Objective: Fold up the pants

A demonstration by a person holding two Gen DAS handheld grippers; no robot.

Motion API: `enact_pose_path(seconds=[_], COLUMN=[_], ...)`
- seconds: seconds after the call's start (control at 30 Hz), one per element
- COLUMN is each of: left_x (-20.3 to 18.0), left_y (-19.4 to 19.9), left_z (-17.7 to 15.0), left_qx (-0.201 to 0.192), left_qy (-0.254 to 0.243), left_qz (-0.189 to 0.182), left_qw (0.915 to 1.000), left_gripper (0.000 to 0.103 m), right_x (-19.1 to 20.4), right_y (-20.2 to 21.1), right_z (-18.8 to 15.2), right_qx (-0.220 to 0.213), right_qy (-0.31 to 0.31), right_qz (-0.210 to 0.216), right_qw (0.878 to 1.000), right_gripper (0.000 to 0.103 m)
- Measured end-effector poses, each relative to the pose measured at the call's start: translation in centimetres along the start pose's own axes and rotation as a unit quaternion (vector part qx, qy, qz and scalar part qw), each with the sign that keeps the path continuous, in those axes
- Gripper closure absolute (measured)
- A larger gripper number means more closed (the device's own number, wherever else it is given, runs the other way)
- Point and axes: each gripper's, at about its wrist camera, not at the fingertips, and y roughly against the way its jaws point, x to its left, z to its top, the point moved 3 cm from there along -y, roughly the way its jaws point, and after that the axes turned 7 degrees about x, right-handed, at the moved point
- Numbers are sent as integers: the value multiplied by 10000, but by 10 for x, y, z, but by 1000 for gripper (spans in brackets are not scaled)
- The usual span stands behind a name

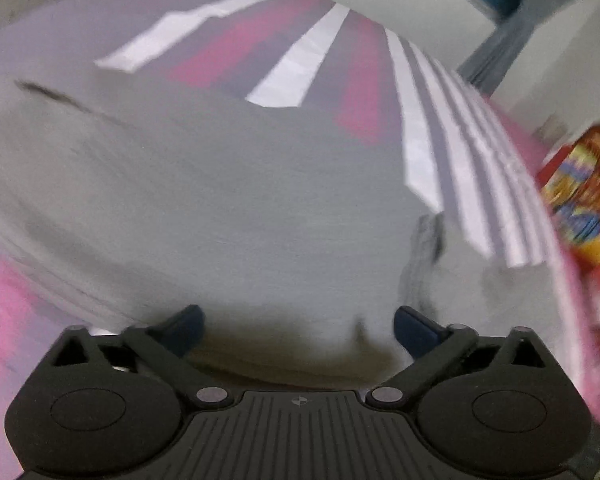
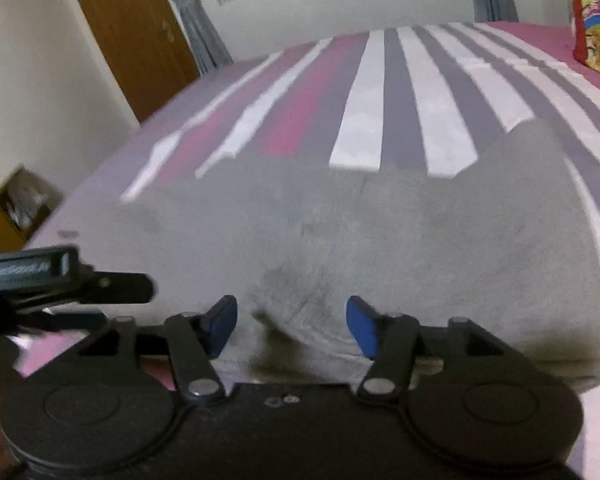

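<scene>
Grey pants lie spread on a striped bed cover and fill the middle of both views. My left gripper is open, its blue pads apart just above the near edge of the pants. My right gripper is open too, its pads on either side of a wrinkled bump at the near edge of the pants. The left gripper's body shows at the left of the right wrist view. The left wrist view is blurred by motion.
The bed cover has pink, white and grey stripes. A colourful bag sits at the right bed edge; it also shows in the right wrist view. A wooden door, curtains and a window are behind the bed.
</scene>
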Motion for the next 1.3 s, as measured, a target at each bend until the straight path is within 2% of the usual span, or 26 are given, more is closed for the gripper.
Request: enact_pose_path(seconds=[0.13, 0.3, 0.33, 0.37, 0.4, 0.43, 0.47, 0.5, 0.53, 0.57, 0.67, 0.77, 0.8, 0.87, 0.93, 1.03, 1.17, 1.27, 1.3], left_x=[-22, -49, -54, -59, -65, -70, -74, -79, -82, -84, -94, -98, -98, -88, -74, -54, -39, -34, -36], left_y=[-21, -49, -53, -55, -60, -66, -67, -69, -74, -75, -61, -24, -11, 16, 32, 20, -22, -31, -30], left_z=[-1, -11, -12, -17, -19, -21, -23, -25, -26, -27, -26, -13, -7, 3, 7, -1, -22, -20, -16], left_qx=[358, 504, 504, 529, 583, 619, 639, 676, 702, 687, 365, -155, -328, -684, -857, -640, -235, -238, -199], left_qy=[173, 68, 47, 27, 17, 15, -5, -13, 30, 64, -102, -282, -337, -496, -677, -873, -1039, -866, -849], left_qz=[-548, -731, -796, -824, -855, -906, -941, -941, -957, -961, -912, -1104, -1134, -1057, -795, -381, 184, 144, 145], left_qw=[9977, 9960, 9955, 9952, 9946, 9940, 9935, 9933, 9929, 9930, 9951, 9934, 9924, 9908, 9908, 9934, 9941, 9959, 9961], left_gripper=[2, 3, 8, 22, 28, 39, 56, 64, 76, 80, 83, 84, 84, 84, 84, 84, 83, 83, 83], right_x=[-24, -70, -77, -87, -96, -105, -112, -119, -127, -133, -147, -153, -152, -143, -127, -101, -70, -65, -63], right_y=[44, 84, 87, 94, 98, 100, 102, 104, 104, 102, 100, 94, 91, 86, 78, 55, 22, -3, -5], right_z=[8, 1, -3, -6, -12, -15, -18, -22, -25, -27, -34, -29, -25, -20, -17, -9, -8, -16, -17], right_qx=[-524, -920, -973, -1042, -1078, -1103, -1130, -1150, -1153, -1139, -1051, -976, -917, -850, -752, -560, -239, 270, 271], right_qy=[-168, -706, -796, -897, -967, -1058, -1159, -1258, -1369, -1458, -1573, -1614, -1563, -1384, -1153, -808, -308, -94, 33], right_qz=[-174, -393, -427, -490, -555, -631, -674, -701, -750, -821, -1144, -1215, -1272, -1213, -1177, -1025, -1062, -1157, -1223], right_qw=[9983, 9925, 9911, 9893, 9879, 9862, 9845, 9829, 9810, 9793, 9753, 9745, 9752, 9792, 9835, 9899, 9936, 9929, 9921], right_gripper=[42, 38, 38, 38, 37, 37, 37, 37, 37, 37, 38, 42, 47, 53, 59, 63, 65, 64, 64])
